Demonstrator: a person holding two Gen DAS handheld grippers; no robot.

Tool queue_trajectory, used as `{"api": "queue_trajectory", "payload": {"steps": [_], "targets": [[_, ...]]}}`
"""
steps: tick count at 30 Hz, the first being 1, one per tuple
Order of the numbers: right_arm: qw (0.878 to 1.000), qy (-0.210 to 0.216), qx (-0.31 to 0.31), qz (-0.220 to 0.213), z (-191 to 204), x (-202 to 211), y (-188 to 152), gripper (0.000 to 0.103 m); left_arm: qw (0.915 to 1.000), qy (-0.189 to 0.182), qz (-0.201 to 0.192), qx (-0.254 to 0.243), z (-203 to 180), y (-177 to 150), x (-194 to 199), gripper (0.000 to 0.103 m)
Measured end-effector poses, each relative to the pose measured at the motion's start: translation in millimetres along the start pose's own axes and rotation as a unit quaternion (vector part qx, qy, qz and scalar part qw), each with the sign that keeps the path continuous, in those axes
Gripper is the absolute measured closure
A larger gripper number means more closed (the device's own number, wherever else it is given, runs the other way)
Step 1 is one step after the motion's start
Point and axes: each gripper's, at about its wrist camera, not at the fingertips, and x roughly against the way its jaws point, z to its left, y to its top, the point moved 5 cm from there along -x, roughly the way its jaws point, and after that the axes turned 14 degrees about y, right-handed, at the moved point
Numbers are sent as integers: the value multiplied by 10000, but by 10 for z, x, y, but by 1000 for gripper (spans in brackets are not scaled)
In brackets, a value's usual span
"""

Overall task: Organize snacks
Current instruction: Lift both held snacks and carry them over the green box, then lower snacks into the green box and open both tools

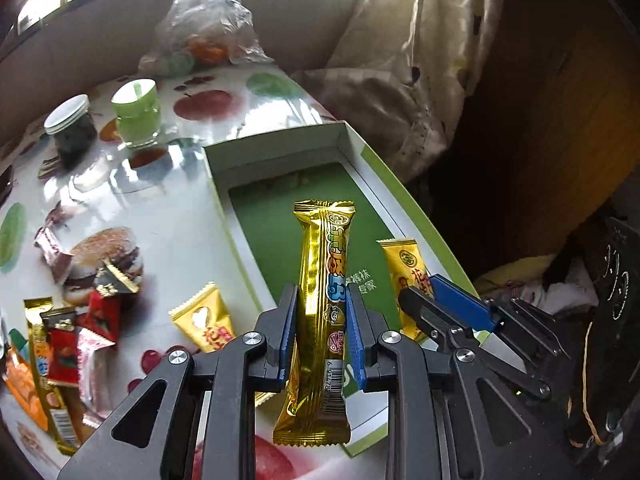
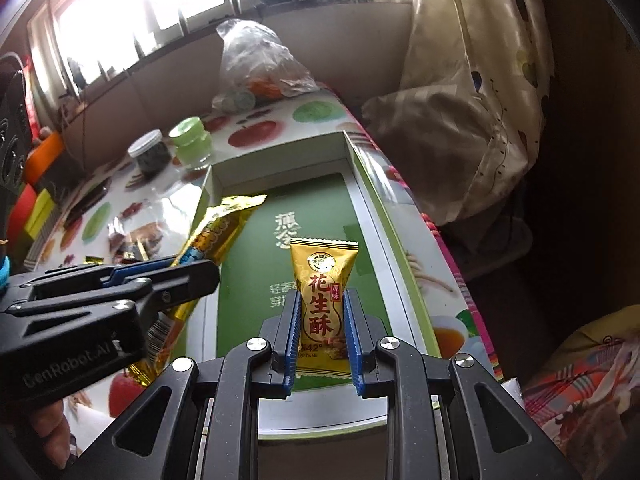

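My left gripper (image 1: 322, 292) is shut on a long gold snack bar (image 1: 324, 236), held upright above the near part of a shallow box (image 1: 276, 146) with white walls and a green floor. My right gripper (image 2: 322, 300) is shut on a small yellow peanut candy packet (image 2: 324, 276), also above the box (image 2: 280, 162). The two grippers sit side by side. In the left wrist view the right gripper (image 1: 420, 290) and its packet (image 1: 402, 260) are to the right. In the right wrist view the left gripper (image 2: 188, 276) and its bar (image 2: 224, 224) are to the left.
Left of the box, several loose wrapped snacks (image 1: 80, 320) and a yellow packet (image 1: 204, 318) lie on the fruit-print tabletop (image 1: 180, 216). A white-lidded jar (image 1: 72, 128), a green-lidded jar (image 1: 136, 110) and a plastic bag (image 1: 208, 20) stand farther back. A cloth (image 1: 420, 60) hangs beyond the table's right edge.
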Motion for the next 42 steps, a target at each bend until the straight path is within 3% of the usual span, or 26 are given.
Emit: {"api": "queue_trajectory", "payload": {"steps": [19, 24, 37, 42], "targets": [[9999, -80, 4, 115, -100, -119, -28, 83, 9997, 7, 229, -38, -94, -5, -230, 79], [9998, -102, -47, 136, -115, -128, -34, 78, 9996, -9, 289, -30, -78, -7, -264, 79], [9997, -207, -153, 11, -133, -45, -19, 67, 9997, -126, 228, 20, -48, -8, -186, 69], [9994, -297, -166, -75, -111, 50, -9, 65, 9998, -137, 128, 41, -15, -20, -80, 59]]}}
